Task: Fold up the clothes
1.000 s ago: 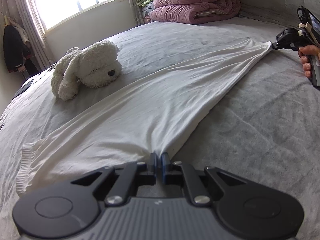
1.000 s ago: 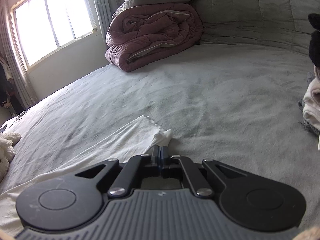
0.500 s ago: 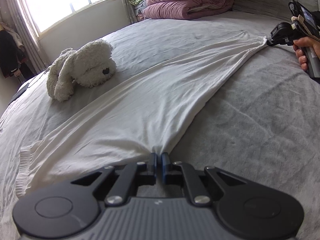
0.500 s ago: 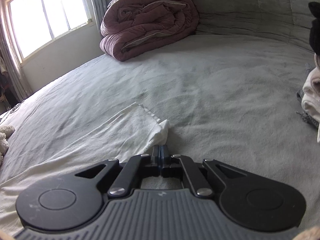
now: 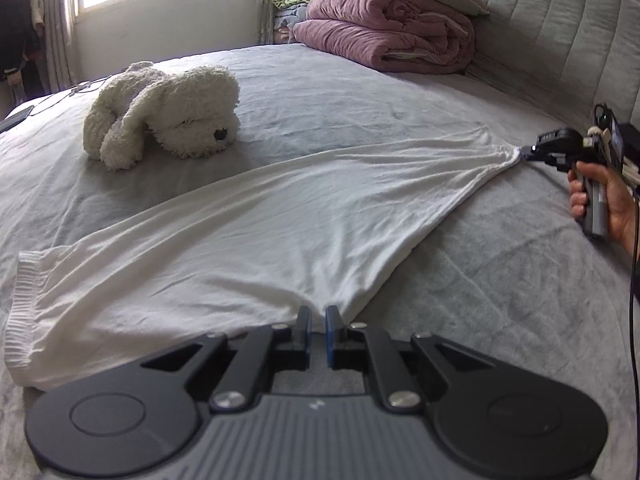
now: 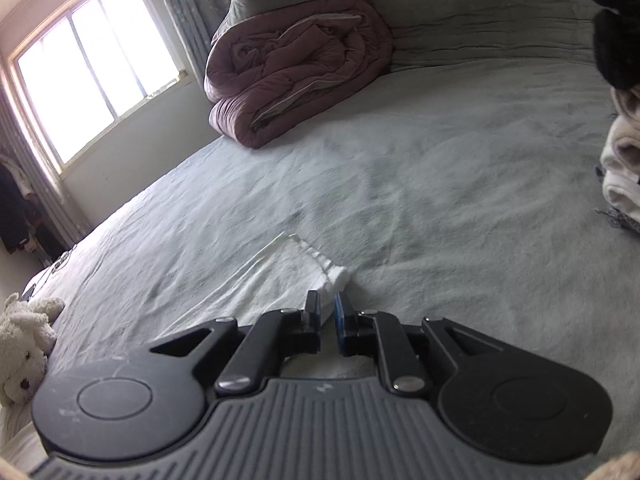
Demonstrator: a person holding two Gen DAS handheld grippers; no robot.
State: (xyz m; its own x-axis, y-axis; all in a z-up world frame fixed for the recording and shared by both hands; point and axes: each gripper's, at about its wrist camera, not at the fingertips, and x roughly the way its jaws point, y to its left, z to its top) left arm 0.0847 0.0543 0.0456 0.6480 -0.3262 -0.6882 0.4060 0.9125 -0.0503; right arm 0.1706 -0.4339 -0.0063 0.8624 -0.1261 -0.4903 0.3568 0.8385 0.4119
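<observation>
A white garment (image 5: 280,220) lies stretched flat across the grey bed (image 5: 500,300), ribbed cuff at the near left. My left gripper (image 5: 318,320) is shut on its near hem, with the cloth gathered between the blue pads. At the far right a hand (image 5: 612,200) holds my right gripper (image 5: 526,152) at the garment's other corner. In the right wrist view my right gripper (image 6: 328,316) has its jaws opening; the bunched white corner (image 6: 332,280) lies between the parted pads and rests on the bed.
A white plush dog (image 5: 168,120) lies on the bed behind the garment, to the left. A rolled pink duvet (image 5: 384,36) sits against the padded headboard (image 5: 560,40). A stack of clothes (image 6: 624,168) stands at the right edge of the right wrist view.
The right jaws were shut on the garment corner and have now parted. The left gripper has shifted and rolled with the hem still pinched. The right wrist view has rolled.
</observation>
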